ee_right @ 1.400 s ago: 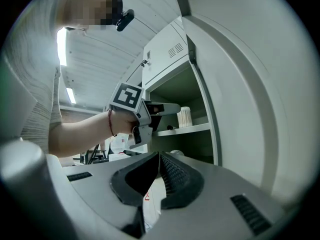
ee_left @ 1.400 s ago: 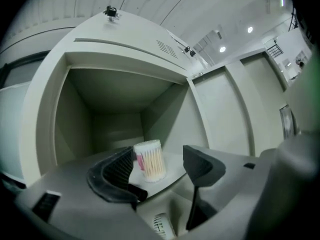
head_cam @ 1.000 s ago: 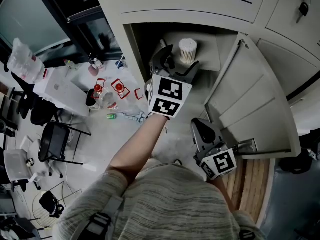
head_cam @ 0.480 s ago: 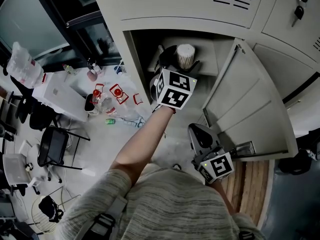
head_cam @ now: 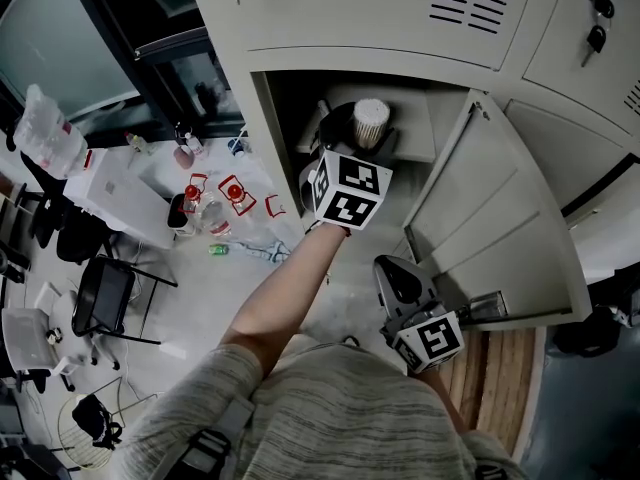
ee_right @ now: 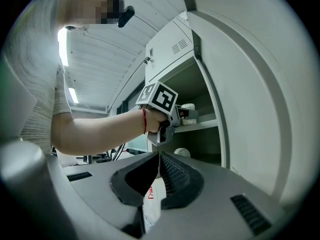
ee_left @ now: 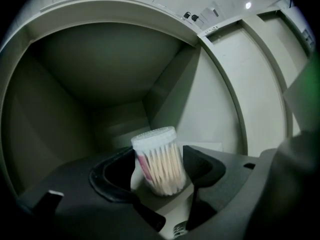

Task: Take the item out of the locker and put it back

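Plastic swab jar (ee_left: 159, 156) is framed on the locker shelf (head_cam: 425, 108) by the left tool's (ee_left: 156, 170) wide jaws, which have just been closing; it should be gripped squarely and kept upright. Right tool (ee_right: 159, 159) is shut, empty.

The left tool (head_cam: 360, 140) is reached into the open locker (head_cam: 340, 18). Its jaws have just been closing, and a jar of cotton swabs (head_cam: 370, 116) is seen upright between them on the shelf (head_cam: 420, 118). The right tool (head_cam: 395, 273) is held lower, beside the swung-open door (head_cam: 500, 218)
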`<action>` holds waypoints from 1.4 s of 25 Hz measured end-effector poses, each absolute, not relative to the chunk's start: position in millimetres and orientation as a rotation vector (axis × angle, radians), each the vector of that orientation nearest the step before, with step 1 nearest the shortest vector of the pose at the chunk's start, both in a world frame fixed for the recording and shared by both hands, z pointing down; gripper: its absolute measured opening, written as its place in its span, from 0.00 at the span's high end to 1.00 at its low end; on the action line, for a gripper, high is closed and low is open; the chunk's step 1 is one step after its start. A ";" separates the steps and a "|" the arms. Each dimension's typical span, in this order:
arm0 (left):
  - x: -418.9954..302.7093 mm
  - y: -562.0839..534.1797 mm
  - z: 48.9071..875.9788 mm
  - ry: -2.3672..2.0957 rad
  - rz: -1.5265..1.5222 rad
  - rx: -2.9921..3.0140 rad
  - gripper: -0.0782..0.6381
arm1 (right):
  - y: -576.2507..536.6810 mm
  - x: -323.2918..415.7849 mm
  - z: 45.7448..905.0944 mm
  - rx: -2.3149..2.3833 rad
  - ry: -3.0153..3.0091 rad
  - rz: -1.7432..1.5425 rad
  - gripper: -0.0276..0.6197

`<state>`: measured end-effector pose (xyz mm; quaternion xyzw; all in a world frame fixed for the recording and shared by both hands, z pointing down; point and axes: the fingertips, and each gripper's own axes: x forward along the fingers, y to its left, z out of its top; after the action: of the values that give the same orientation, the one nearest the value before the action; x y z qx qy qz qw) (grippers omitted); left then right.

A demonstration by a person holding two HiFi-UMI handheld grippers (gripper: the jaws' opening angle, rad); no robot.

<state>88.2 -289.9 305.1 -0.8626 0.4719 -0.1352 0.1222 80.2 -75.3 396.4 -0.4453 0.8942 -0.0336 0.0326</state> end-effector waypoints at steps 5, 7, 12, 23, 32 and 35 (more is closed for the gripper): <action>87.8 -283.0 298.7 1.343 -0.301 -2.554 0.48 | -74.8 79.3 399.1 -1.370 2.767 -0.111 0.92; 87.4 -278.6 291.8 1.325 -0.254 -2.552 0.49 | -75.4 80.2 398.3 -1.377 2.762 -0.111 0.92; 81.1 -266.8 273.8 1.279 -0.118 -2.584 0.51 | -75.3 81.3 400.1 -1.384 2.762 -0.120 0.92; 65.3 -249.8 259.4 1.256 0.100 -2.607 0.51 | -76.7 75.5 403.0 -1.372 2.781 -0.129 0.92; 62.4 -229.9 247.4 1.215 0.190 -2.603 0.51 | -77.4 69.5 394.4 -1.363 2.783 -0.125 0.92; 61.7 -224.4 243.3 1.204 0.203 -2.602 0.51 | -77.8 70.6 396.5 -1.370 2.785 -0.109 0.92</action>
<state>61.7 -224.4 243.3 -0.8972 0.4151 0.0700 0.1335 70.6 -77.8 396.5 -0.4410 0.8966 -0.0350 0.0182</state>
